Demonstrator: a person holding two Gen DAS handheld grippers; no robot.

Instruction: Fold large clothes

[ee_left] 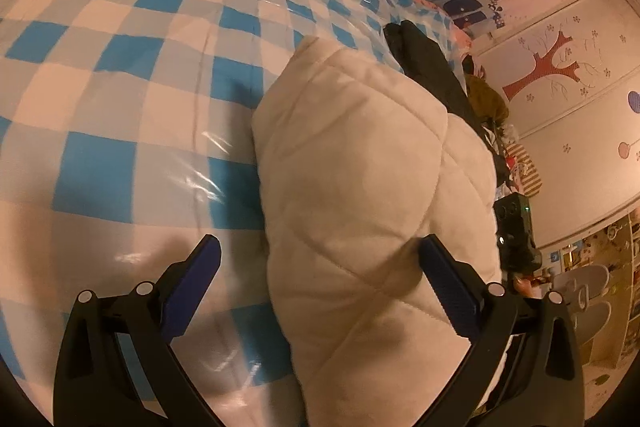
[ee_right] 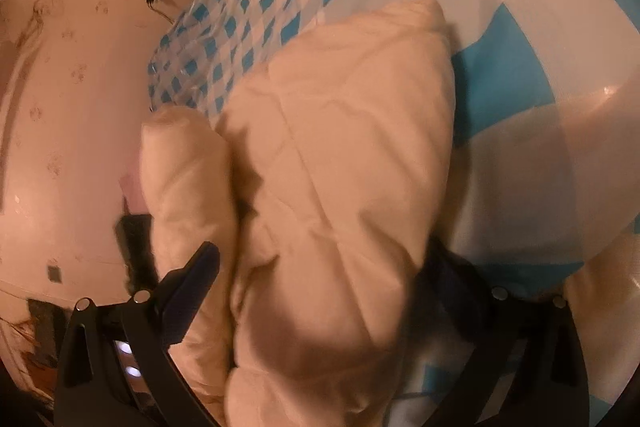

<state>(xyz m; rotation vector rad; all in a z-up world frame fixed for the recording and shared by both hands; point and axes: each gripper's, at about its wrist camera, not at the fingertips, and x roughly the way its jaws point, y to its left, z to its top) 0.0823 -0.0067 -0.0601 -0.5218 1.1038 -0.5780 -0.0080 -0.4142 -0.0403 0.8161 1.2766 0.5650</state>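
A cream quilted padded garment (ee_left: 360,187) lies bunched on a bed with a blue and white checked cover (ee_left: 120,67). My left gripper (ee_left: 320,259) is open, its blue-padded fingers (ee_left: 192,283) straddling the garment's near end. In the right wrist view the same garment (ee_right: 340,167) fills the middle, with a puffy sleeve or fold (ee_right: 188,179) at its left. My right gripper (ee_right: 320,263) is open around the garment; its right finger (ee_right: 448,275) is partly hidden in shadow behind the fabric. The other gripper (ee_left: 516,235) shows beyond the garment's right edge.
The bed cover (ee_right: 520,67) is under clear, shiny plastic. A dark garment (ee_left: 428,67) and a brown one (ee_left: 486,99) lie at the bed's far right edge. A decorated wall (ee_left: 560,87), a curtain and shelves stand beyond the bed.
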